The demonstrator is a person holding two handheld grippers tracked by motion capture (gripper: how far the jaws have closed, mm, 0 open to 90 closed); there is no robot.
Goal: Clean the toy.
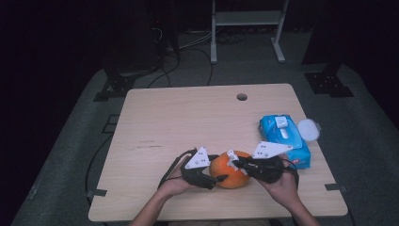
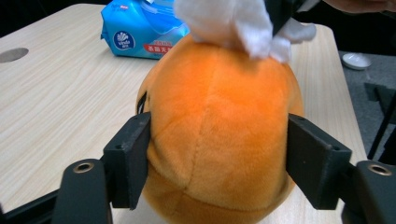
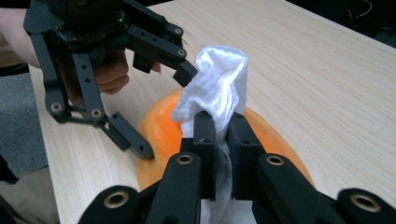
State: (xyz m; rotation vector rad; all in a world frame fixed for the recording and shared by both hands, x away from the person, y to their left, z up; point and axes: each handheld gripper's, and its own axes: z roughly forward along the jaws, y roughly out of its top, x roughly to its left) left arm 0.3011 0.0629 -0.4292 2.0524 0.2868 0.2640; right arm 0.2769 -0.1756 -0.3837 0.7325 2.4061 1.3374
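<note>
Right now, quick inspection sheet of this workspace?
Surface: wooden table, round hole near far edge.
Job's things: orange plush ball at near edge; white wipe bunched on top of it.
Clutter: blue wipes pack, lid flipped open, right of the ball.
Grippers: left gripper jaws on both flanks of the ball; right gripper shut on the wipe.
Cables: black cable looping by the left hand; more on the floor behind.
Surroundings: grey floor, metal frame legs beyond the table, dark room.

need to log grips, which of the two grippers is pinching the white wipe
The right gripper: its jaws are shut on the white wipe. The left gripper instead clasps the sides of the orange plush ball.
</note>
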